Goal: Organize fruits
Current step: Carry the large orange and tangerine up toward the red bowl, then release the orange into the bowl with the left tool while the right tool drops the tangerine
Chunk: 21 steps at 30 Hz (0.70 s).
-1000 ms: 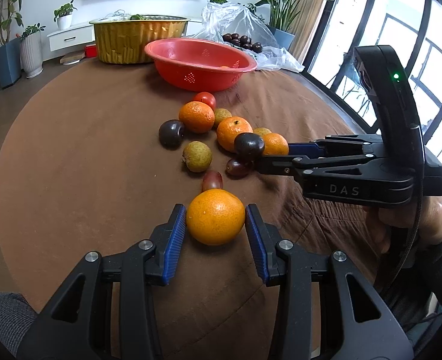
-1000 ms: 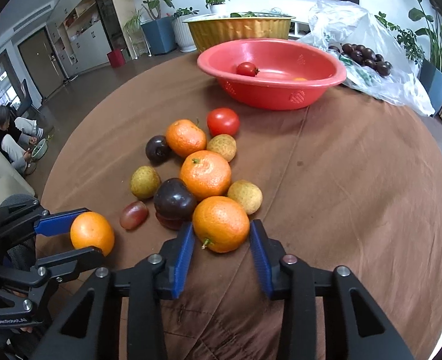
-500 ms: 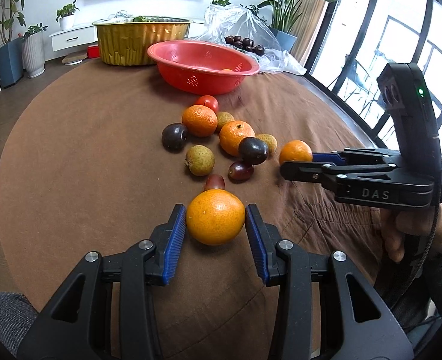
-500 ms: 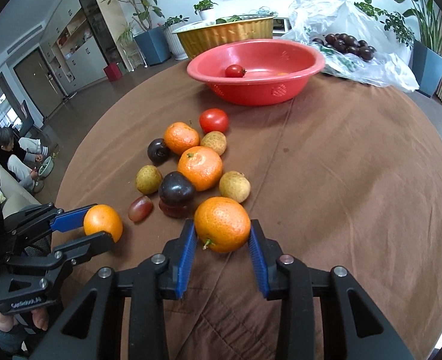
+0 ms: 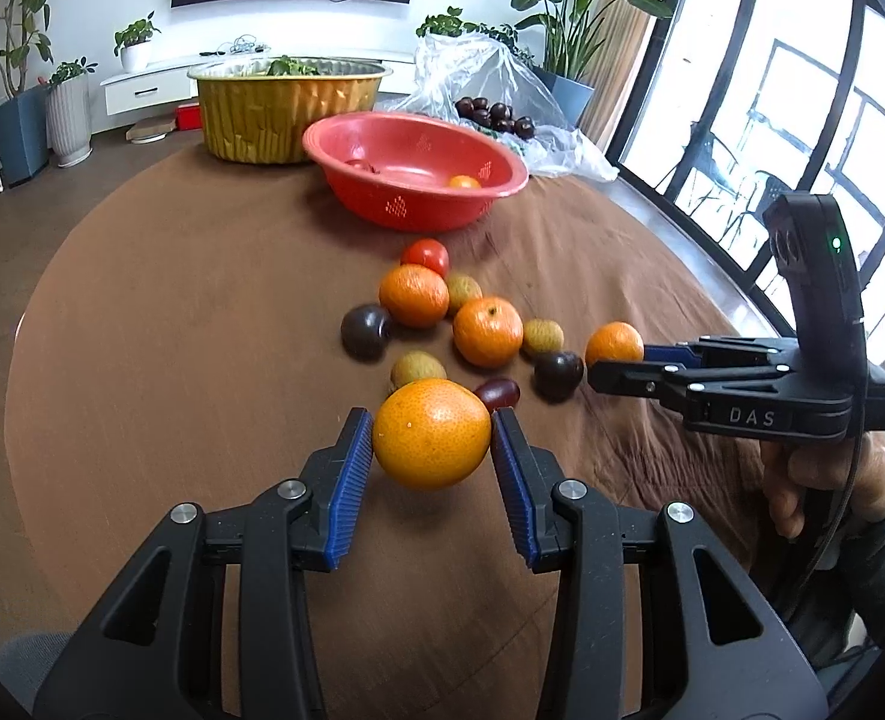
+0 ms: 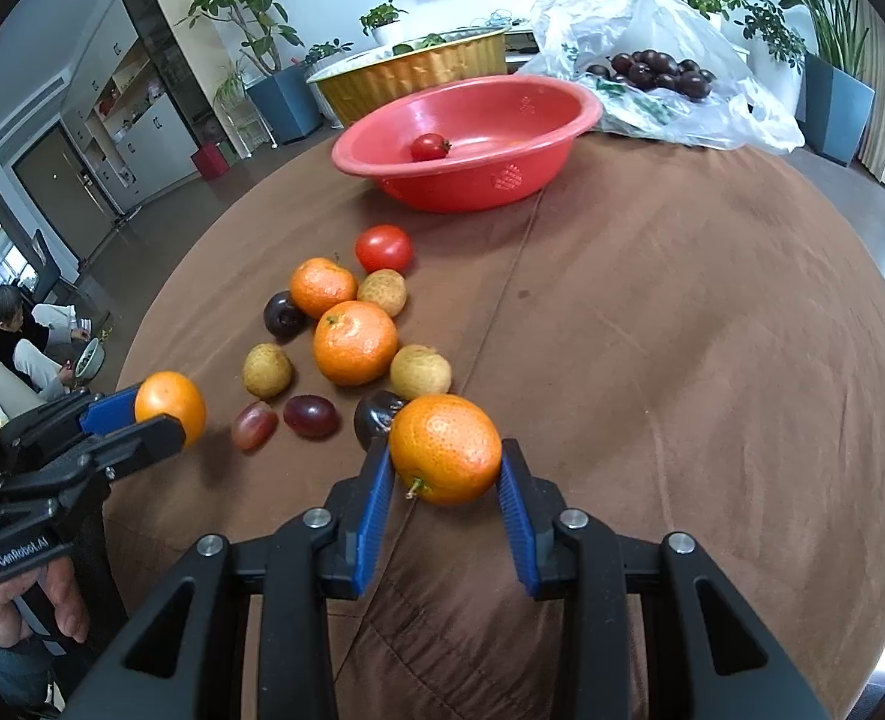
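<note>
Both grippers' jaws stayed clamped on round orange mandarins; the right gripper [image 6: 445, 474] had lifted its mandarin [image 6: 445, 449] clear of the fruit cluster short of the red plastic bowl [image 6: 562, 144], ready for delivery, while the left gripper [image 5: 432, 450] held its mandarin [image 5: 432, 433] steady.

- Oranges: five. Two loose on the tabletop [image 6: 712, 312], at [image 6: 323, 287] and [image 6: 355, 342]; one in each hand-held gripper, left [image 5: 432, 433] and right [image 6: 446, 449]; one in the red bowl [image 5: 418, 171], at [image 5: 464, 182].
- Tomatoes: two. One on the cloth [image 6: 383, 248], one in the bowl [image 6: 429, 147].
- Tan, rough-skinned round fruits: three [image 6: 382, 293], [image 6: 267, 369], [image 6: 420, 371].
- Dark plums, loose: two [image 6: 285, 315], [image 6: 376, 417].
- Red grapes: two [image 6: 254, 425], [image 6: 311, 416].
- Dark fruits in the plastic bag [image 6: 652, 69]: a heap, too crowded to count.
- Bowls: two, red and a gold foil bowl [image 5: 289, 102].
- Hand-held grippers: two.
</note>
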Each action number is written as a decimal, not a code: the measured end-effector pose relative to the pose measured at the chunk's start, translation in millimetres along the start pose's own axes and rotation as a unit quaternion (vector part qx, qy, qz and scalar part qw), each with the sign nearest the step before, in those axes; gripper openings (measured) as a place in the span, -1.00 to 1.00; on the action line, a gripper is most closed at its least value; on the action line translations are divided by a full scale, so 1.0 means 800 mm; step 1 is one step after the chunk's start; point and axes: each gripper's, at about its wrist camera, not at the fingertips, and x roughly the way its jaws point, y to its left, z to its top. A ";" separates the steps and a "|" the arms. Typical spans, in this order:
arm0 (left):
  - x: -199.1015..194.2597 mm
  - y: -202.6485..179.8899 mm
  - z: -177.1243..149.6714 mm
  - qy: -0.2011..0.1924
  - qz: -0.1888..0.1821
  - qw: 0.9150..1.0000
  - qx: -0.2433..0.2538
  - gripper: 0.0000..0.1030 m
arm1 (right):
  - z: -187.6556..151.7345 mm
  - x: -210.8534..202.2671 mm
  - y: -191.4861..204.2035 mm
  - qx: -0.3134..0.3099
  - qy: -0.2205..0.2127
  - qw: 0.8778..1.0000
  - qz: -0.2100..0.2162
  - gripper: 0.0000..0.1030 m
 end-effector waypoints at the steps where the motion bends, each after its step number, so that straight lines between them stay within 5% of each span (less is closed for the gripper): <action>1: 0.000 0.001 0.004 -0.001 0.000 1.000 0.002 -0.26 | 0.002 -0.001 -0.001 0.000 -0.001 1.000 -0.002 -0.27; 13: 0.004 0.010 0.121 -0.033 0.010 0.998 0.054 -0.26 | 0.094 -0.037 -0.012 -0.017 -0.043 0.999 0.014 -0.27; 21: 0.084 0.026 0.224 -0.006 0.007 0.998 0.067 -0.26 | 0.192 -0.002 -0.019 -0.029 -0.038 0.999 0.003 -0.27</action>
